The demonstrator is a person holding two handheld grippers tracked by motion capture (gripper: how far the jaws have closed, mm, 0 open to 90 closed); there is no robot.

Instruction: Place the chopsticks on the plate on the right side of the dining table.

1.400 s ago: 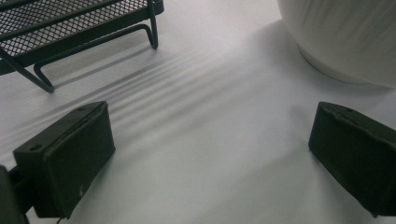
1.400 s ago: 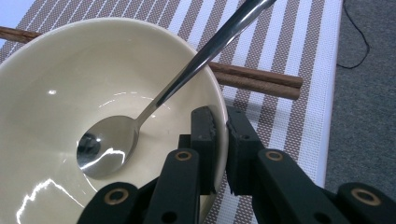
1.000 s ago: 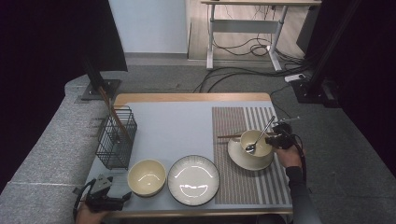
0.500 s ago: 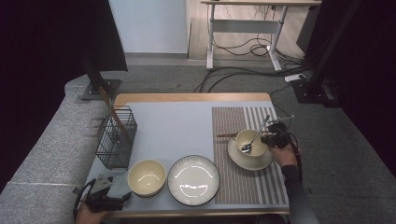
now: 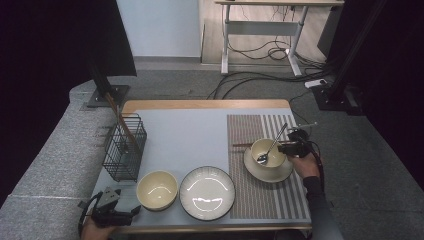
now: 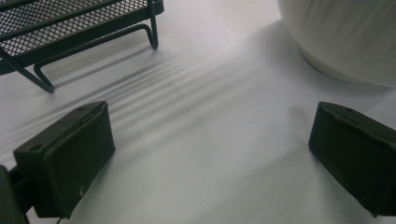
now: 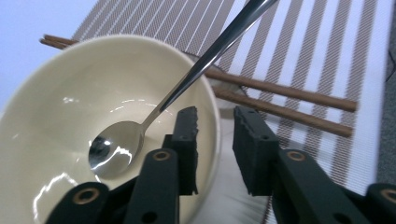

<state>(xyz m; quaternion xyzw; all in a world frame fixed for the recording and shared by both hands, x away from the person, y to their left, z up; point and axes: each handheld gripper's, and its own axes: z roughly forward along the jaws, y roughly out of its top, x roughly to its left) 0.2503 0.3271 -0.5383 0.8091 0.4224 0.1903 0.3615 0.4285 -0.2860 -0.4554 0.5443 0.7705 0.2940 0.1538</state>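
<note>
The right tool [image 7: 215, 140] stands at the rim of the cream ceramic bowl [image 7: 70, 93], one jaw inside the wall and one outside. The jaws have just been opening to a narrow gap, and the pads do not press on the rim between them. The shiny metal spoon [image 7: 140, 126] lies free, its scoop on the bottom of the bowl and its handle leaning over the far rim, so I judge that it was put there on purpose and let go.

In the high view this bowl sits on a cream saucer [image 5: 285, 172] on the brown striped placemat [image 5: 250, 190], as for a place setting, with two brown wooden chopsticks [image 7: 289, 100] behind it.

The left tool [image 6: 210, 154] rests wide open and empty on the pale worktop [image 6: 210, 93], probably waiting, near a second cream bowl [image 5: 157, 189].
</note>
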